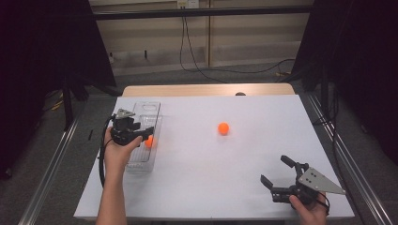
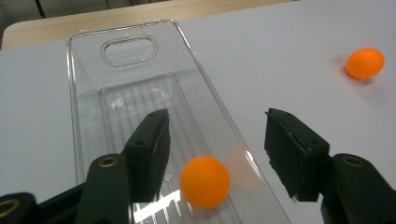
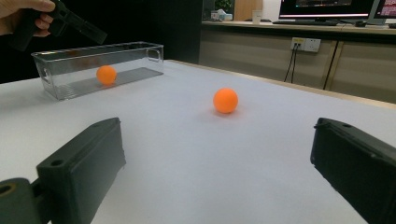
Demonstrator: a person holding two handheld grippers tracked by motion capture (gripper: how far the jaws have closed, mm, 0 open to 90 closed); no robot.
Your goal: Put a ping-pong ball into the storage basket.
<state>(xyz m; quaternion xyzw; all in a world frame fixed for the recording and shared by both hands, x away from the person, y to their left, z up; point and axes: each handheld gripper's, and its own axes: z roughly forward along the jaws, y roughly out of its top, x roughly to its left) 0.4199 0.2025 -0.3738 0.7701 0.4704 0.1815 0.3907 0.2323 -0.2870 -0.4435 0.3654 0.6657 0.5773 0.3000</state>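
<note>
A clear plastic bin lies at the table's left. One orange ball rests on its floor. My left gripper hovers over the bin, open, its jaws on either side of that ball and above it, not touching. A second orange ball sits on the bare table near the middle. My right gripper stands open low at the front right, pointing toward that ball from a distance, with nothing between its jaws.
The white table top ends in a wooden strip at the far side. Black curtains and metal rails flank the table. A cable trails from the left gripper along the forearm.
</note>
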